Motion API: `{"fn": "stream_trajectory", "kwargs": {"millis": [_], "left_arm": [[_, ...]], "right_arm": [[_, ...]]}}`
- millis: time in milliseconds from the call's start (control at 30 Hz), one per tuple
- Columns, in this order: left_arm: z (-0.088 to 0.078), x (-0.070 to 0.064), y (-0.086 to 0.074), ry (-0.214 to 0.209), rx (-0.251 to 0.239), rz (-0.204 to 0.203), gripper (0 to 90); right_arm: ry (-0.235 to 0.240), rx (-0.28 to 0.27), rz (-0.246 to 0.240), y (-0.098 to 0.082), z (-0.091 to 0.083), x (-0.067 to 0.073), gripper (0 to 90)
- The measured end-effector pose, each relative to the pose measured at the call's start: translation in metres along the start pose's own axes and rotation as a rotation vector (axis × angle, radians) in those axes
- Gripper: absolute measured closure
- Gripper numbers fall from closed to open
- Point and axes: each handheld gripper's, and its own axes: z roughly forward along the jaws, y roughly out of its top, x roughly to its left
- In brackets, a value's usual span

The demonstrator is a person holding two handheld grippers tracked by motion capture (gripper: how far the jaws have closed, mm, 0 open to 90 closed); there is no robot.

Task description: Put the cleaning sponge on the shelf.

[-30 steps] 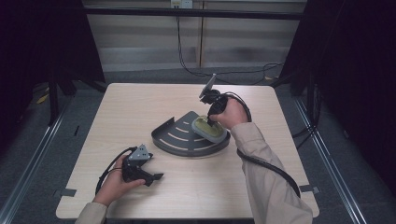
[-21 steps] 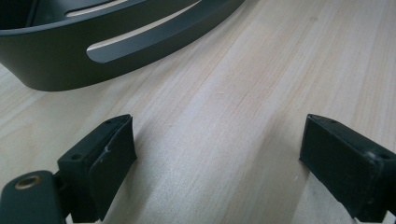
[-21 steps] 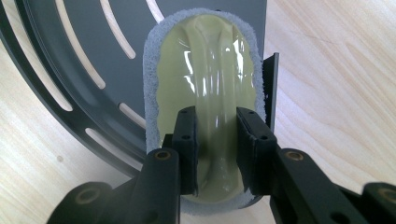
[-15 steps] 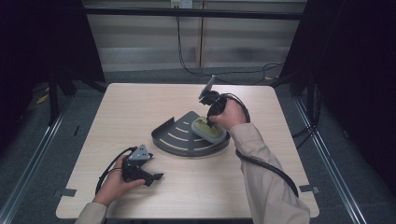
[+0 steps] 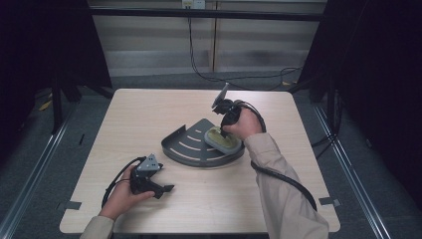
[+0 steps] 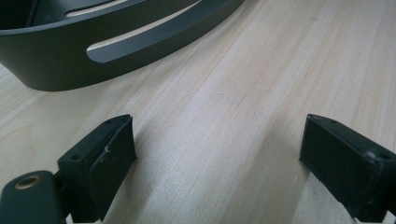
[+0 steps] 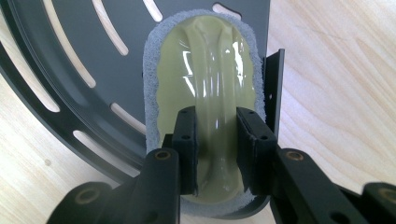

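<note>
The right gripper (image 7: 217,154) fingers clamp the glossy raised handle of the scrubbing pad (image 7: 205,70), lying in the slotted dark tray (image 5: 191,147). Handle appears stiff, slippery; pad soft, light. Left gripper (image 6: 219,163) fingers stand wide, empty, above the surface (image 6: 261,70).

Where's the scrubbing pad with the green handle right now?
The scrubbing pad lies in the dark slotted tray, at its right end in the high view, with the right gripper clamped on its handle.
</note>
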Motion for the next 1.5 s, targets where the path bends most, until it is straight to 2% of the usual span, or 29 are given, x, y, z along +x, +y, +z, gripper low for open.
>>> {"fn": "stream_trajectory", "kwargs": {"millis": [600,933,1500], "left_arm": [[0.0,0.0,0.0,0.003,-0.001,0.001,9.9],[0.0,0.0,0.0,0.002,-0.001,0.001,9.9],[0.0,0.0,0.0,0.001,-0.001,0.0,9.8]], "right_arm": [[0.007,-0.003,0.008,-0.001,0.009,-0.001,70.7],[0.004,0.002,-0.006,0.0,0.013,0.002,70.6],[0.02,0.035,0.0,-0.003,0.02,0.0,70.2]]}}
